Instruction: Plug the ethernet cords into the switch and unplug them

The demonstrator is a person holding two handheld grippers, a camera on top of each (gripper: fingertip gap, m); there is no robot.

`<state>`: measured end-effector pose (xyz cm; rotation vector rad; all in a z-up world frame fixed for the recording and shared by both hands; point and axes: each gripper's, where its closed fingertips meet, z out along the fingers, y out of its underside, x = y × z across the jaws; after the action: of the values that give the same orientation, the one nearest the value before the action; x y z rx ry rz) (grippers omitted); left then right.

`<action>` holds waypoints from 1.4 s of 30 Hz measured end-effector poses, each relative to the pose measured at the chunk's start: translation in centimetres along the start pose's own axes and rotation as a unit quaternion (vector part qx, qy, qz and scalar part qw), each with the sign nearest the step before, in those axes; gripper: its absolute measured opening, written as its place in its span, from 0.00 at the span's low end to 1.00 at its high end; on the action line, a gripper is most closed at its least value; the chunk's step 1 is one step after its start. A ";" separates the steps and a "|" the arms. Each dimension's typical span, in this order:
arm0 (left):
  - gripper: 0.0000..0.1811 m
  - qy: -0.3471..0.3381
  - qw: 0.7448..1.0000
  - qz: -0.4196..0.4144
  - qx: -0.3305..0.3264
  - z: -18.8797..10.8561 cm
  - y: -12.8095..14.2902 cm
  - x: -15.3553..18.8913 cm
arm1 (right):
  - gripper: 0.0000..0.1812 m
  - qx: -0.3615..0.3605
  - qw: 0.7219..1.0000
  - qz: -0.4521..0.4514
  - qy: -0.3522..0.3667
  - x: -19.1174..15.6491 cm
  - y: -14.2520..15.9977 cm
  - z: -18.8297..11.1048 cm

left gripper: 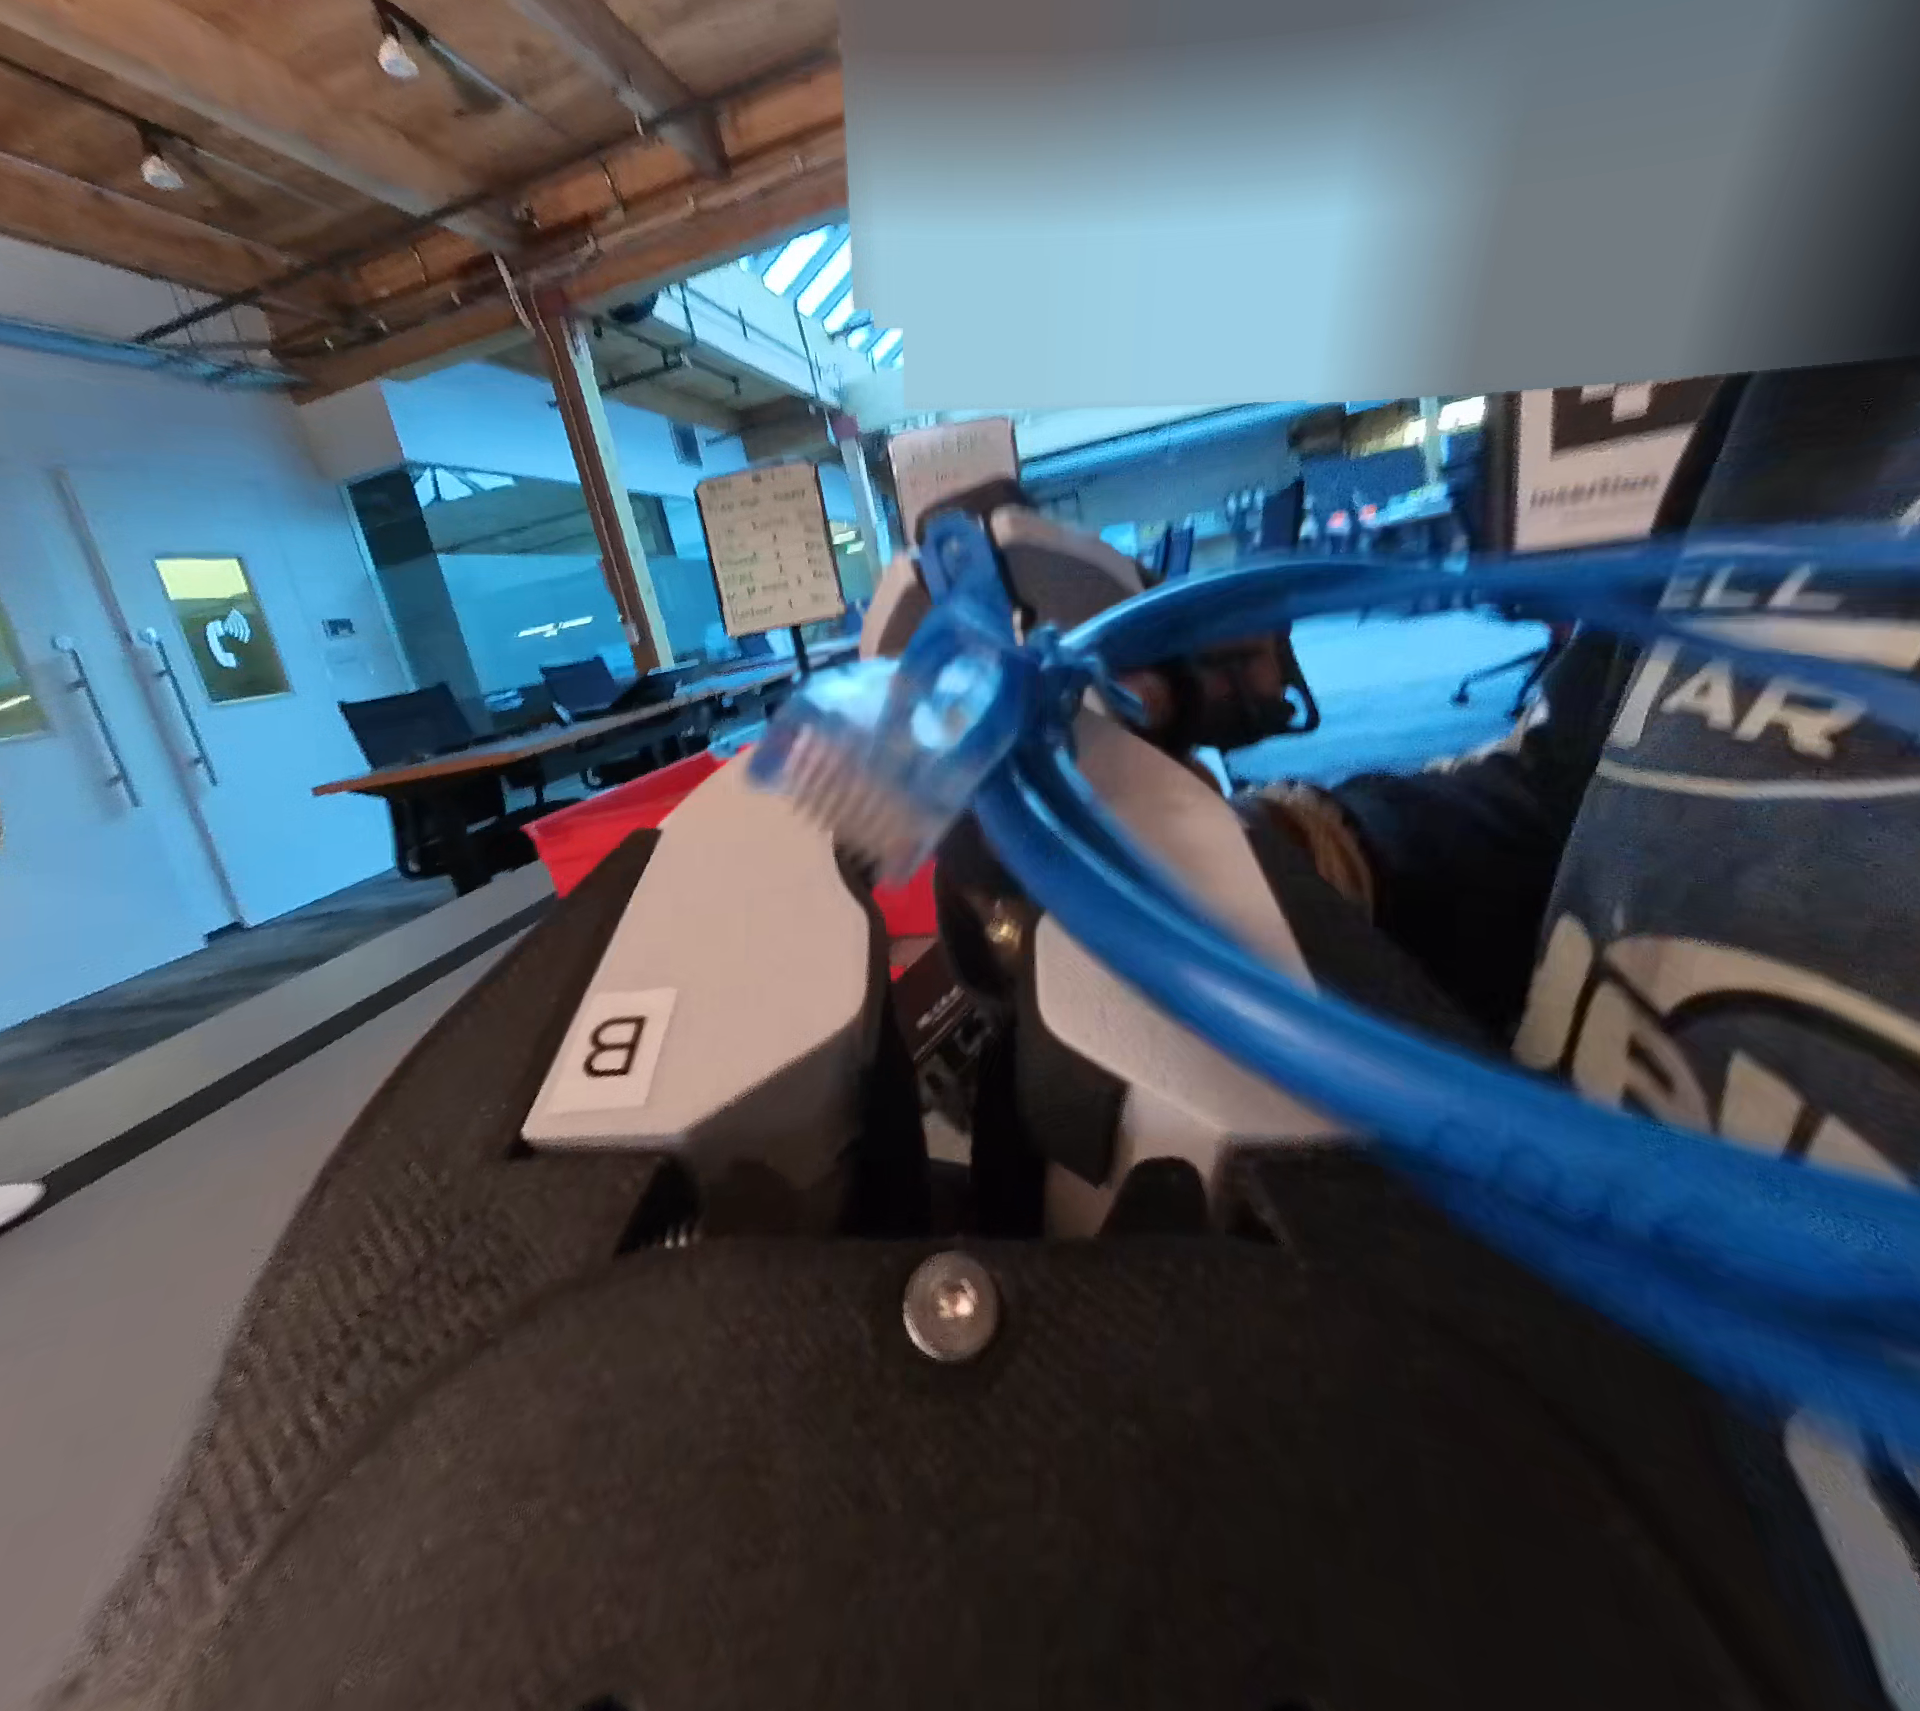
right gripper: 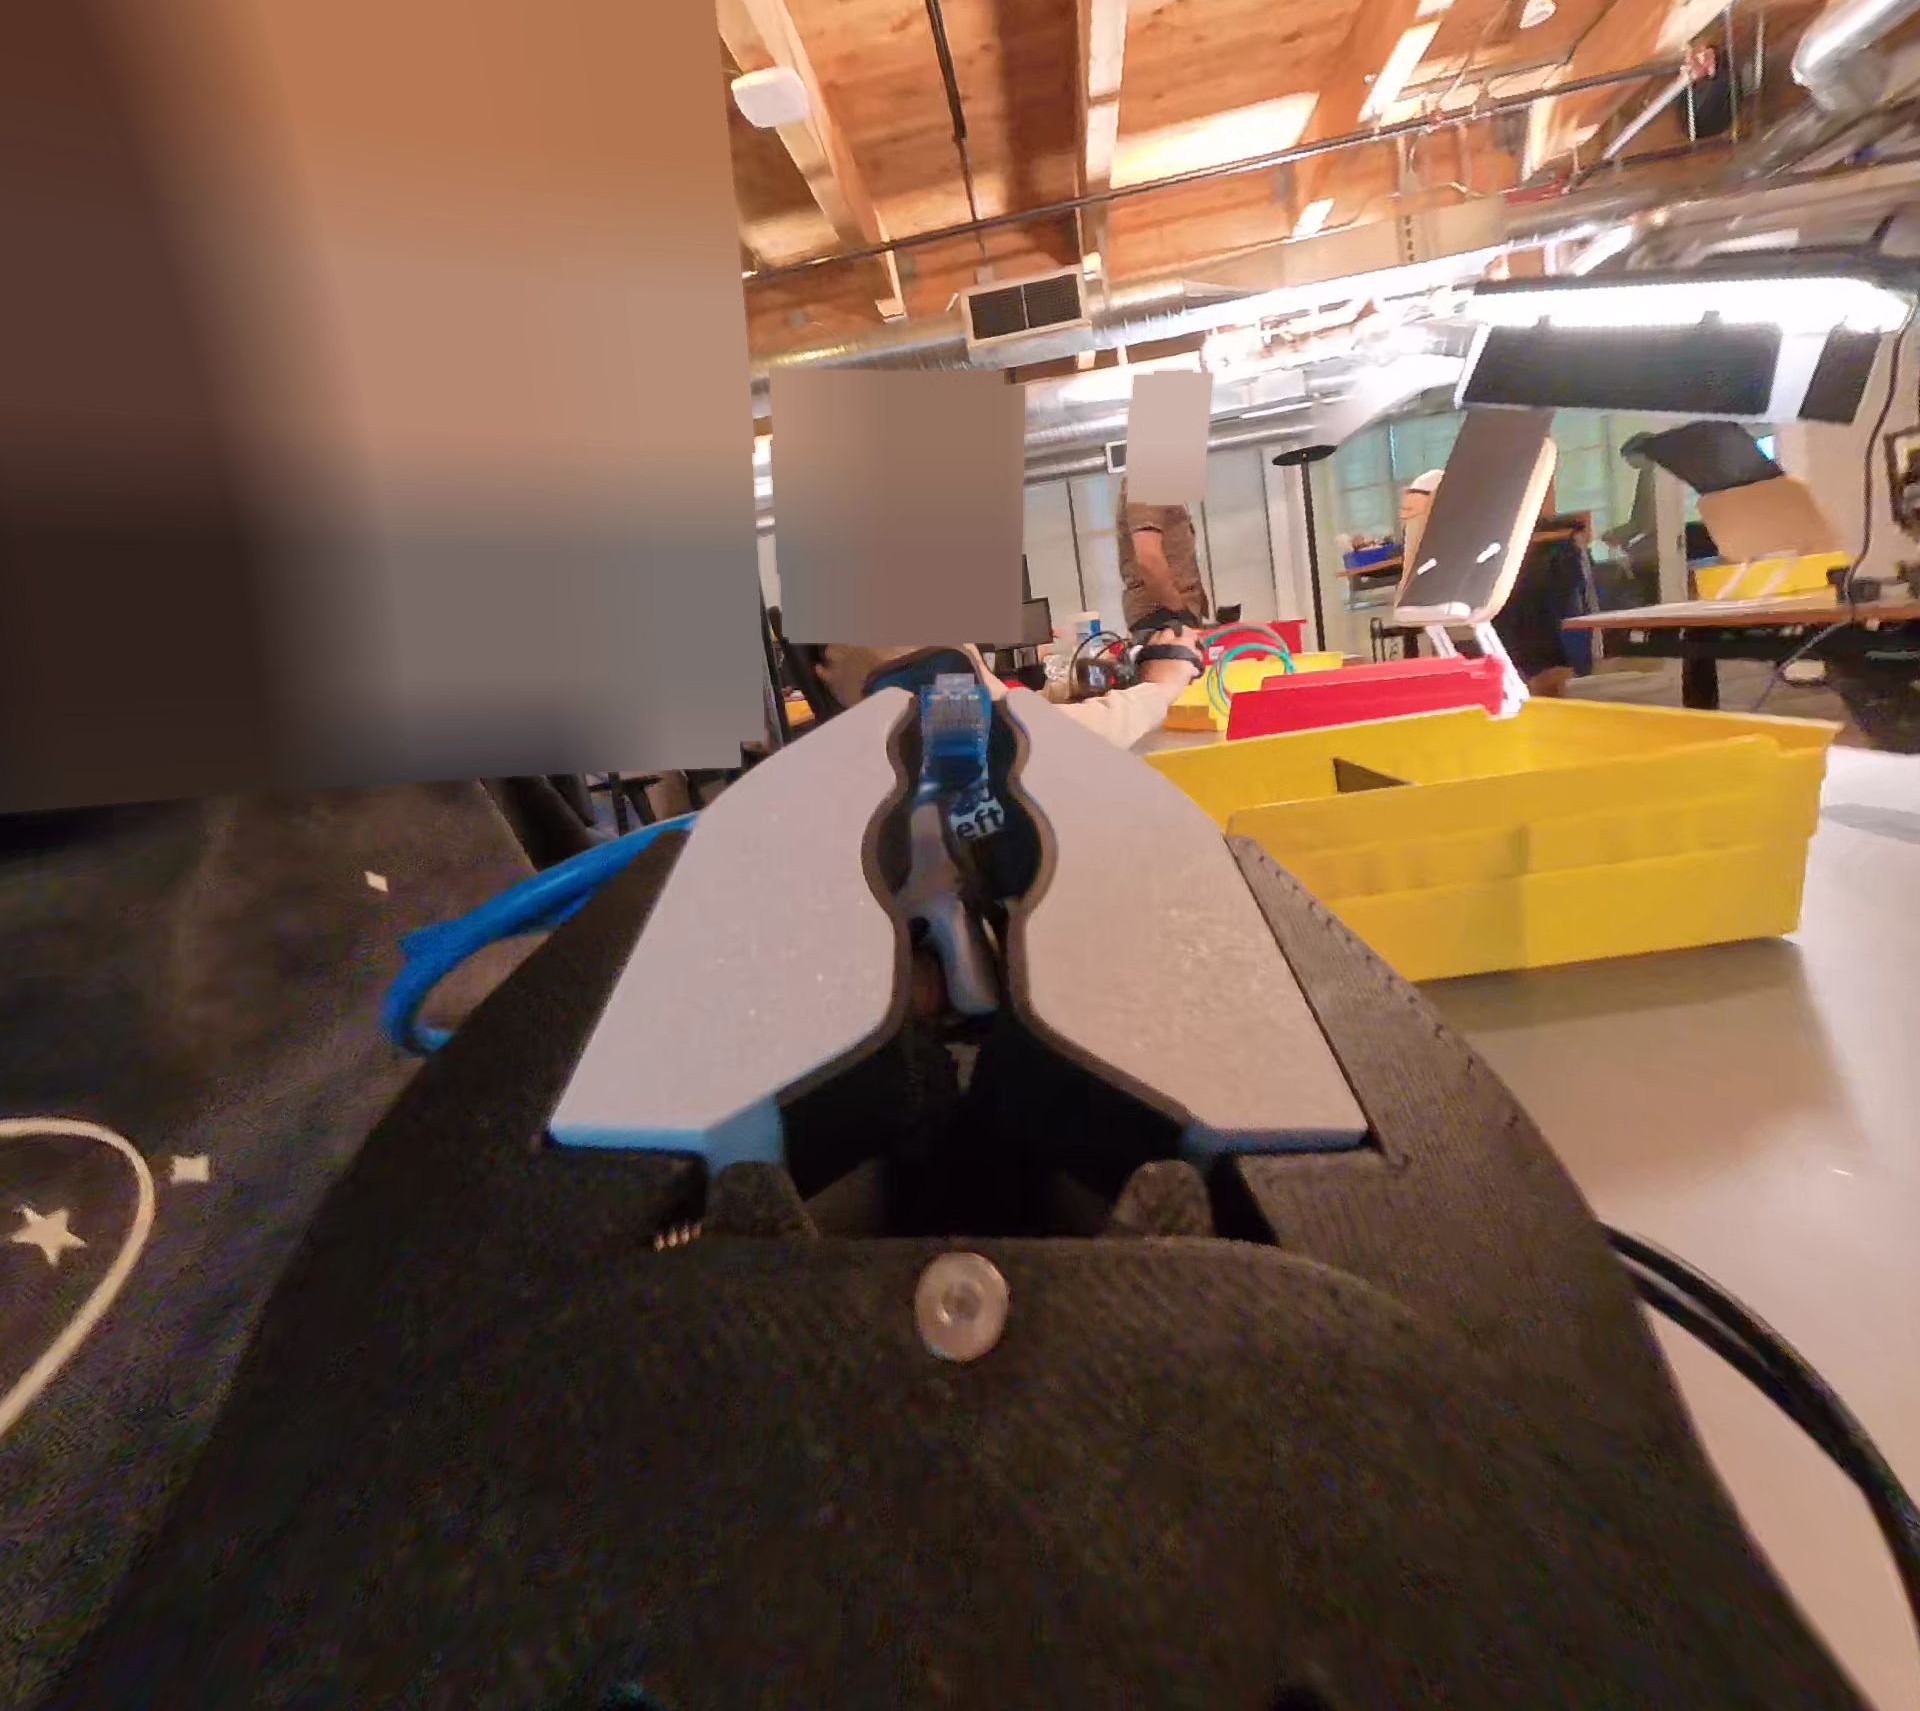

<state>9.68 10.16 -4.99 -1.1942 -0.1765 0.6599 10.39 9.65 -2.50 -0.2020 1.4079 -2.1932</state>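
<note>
A blue ethernet cord loops over my left gripper's right finger, and its clear plug lies across the fingertips. My left gripper has its grey fingers close together with a narrow gap; I cannot tell whether they pinch the cord. My right gripper is shut on the blue plug, which sticks out past its tips, and the cord trails off to the left. The two grippers face each other closely; the right one shows as a grey shape behind the plug. No switch is in view.
A yellow divided bin stands on the grey table to the right, with a red bin behind it. A black cable lies at the lower right. A person's dark printed shirt is close by. Desks and chairs stand farther off. My two grippers' fingertips are within a few centimetres of each other.
</note>
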 end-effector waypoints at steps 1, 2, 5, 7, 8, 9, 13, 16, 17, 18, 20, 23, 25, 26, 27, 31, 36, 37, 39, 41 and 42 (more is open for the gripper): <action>0.10 0.002 1.000 -0.014 0.011 0.0 -0.2 0.1 | 0.06 0.003 1.000 -0.013 -0.002 -0.1 0.1 0.0; 0.08 0.005 1.000 -0.024 0.012 0.0 -0.2 0.1 | 0.06 0.005 1.000 -0.029 -0.001 -0.1 0.1 -0.1; 0.08 0.017 0.998 -0.057 0.028 0.1 -0.6 0.3 | 0.06 0.002 0.996 -0.088 -0.002 -0.5 0.3 -0.1; 0.09 0.029 0.995 -0.084 0.046 0.1 -1.0 0.6 | 0.06 0.006 0.994 -0.109 -0.004 -0.8 0.2 -0.1; 0.09 0.035 0.994 -0.092 0.053 0.1 -1.2 0.7 | 0.06 0.009 0.993 -0.114 -0.008 -1.0 0.1 0.0; 0.10 0.038 0.993 -0.100 0.058 0.1 -1.3 0.8 | 0.06 0.013 0.993 -0.115 -0.011 -1.1 0.1 -0.1; 0.14 0.053 0.987 -0.132 0.081 0.2 -1.8 1.2 | 0.06 0.030 0.994 -0.106 -0.026 -1.6 0.3 -0.1; 0.15 0.066 0.981 -0.149 0.101 0.1 -2.4 1.5 | 0.06 0.061 0.994 -0.090 -0.025 -1.5 -0.3 -0.4; 0.15 0.065 0.981 -0.149 0.105 0.1 -2.5 1.5 | 0.06 0.068 0.994 -0.084 -0.023 -1.4 -0.4 -0.5; 0.15 0.060 0.981 -0.149 0.107 0.2 -2.4 1.5 | 0.06 0.069 0.994 -0.082 -0.022 -1.3 -0.3 -0.5; 0.13 0.057 0.980 -0.153 0.111 0.3 -2.3 1.5 | 0.06 0.065 0.994 -0.084 -0.019 -1.3 0.1 -0.5; 0.09 0.052 0.981 -0.151 0.113 0.4 -2.3 1.5 | 0.06 0.057 0.994 -0.092 -0.010 -1.1 0.3 -0.6; 0.06 0.043 0.979 -0.158 0.121 0.2 -2.4 1.1 | 0.06 0.032 0.993 -0.114 -0.001 -0.9 0.9 -0.5; 0.06 0.047 0.977 -0.166 0.127 0.1 -2.5 1.0 | 0.06 0.017 0.992 -0.127 0.006 -0.8 1.2 -0.4; 0.06 0.047 0.976 -0.170 0.130 0.0 -2.6 0.8 | 0.06 0.001 0.990 -0.137 0.017 -0.6 1.5 -0.3; 0.06 0.006 0.984 -0.159 0.076 0.0 -1.3 -0.5 | 0.07 -0.094 0.982 -0.149 0.061 1.3 2.1 -1.3; 0.06 -0.032 0.994 -0.079 -0.066 -0.1 1.6 -1.2 | 0.08 -0.156 0.954 -0.230 0.109 2.1 -0.3 -2.5; 0.06 -0.026 0.993 -0.071 -0.087 0.0 2.1 -1.0 | 0.10 -0.201 0.942 -0.250 0.103 2.0 0.4 -2.5; 0.06 -0.009 0.990 -0.073 -0.117 0.3 2.9 -0.3 | 0.13 -0.275 0.916 -0.280 0.085 1.8 1.9 -2.5; 0.06 0.007 0.988 -0.071 -0.140 0.5 3.8 0.4 | 0.11 -0.296 0.909 -0.287 0.068 1.5 2.5 -2.1; 0.06 0.021 0.986 -0.068 -0.150 0.6 4.0 0.9 | 0.10 -0.299 0.910 -0.280 0.061 1.4 2.8 -1.9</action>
<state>8.58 11.92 -8.61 -1.4691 -0.3281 0.4984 9.37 9.57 -6.01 -0.7830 2.2964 -2.1316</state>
